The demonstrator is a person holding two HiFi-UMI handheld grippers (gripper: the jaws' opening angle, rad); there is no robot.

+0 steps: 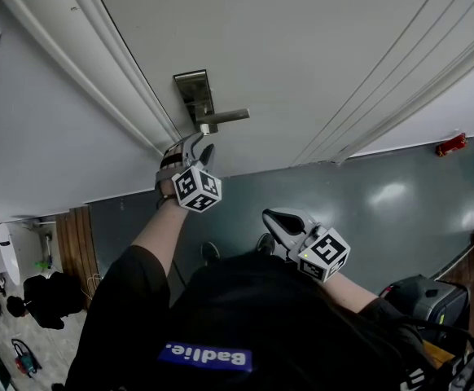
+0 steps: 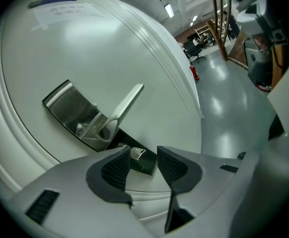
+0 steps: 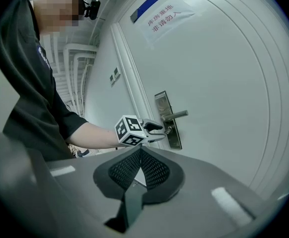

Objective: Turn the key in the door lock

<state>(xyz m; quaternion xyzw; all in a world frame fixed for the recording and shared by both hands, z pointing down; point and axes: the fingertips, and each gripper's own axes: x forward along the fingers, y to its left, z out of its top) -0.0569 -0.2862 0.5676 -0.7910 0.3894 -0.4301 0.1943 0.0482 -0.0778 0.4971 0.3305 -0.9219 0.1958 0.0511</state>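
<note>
Left claw (image 2: 143,155) stands spread at the key (image 2: 137,153) in the door lock (image 2: 70,108), not pinching it; I judge grip and turn remain; right claw (image 3: 140,155) pressed together, idle

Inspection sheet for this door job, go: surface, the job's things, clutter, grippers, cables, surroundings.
Surface: white door with moulded lines.
Job's things: key sits in the lock plate, below the lever handle.
Clutter: paper notice stuck on the door; red object on the floor by the wall.
Grippers: left gripper open, the key showing between its jaws, pads not pressing on it; right gripper shut, empty, back from the door.
Cables: nothing seen.
Surroundings: glossy grey floor; black bag; wooden railing.
</note>
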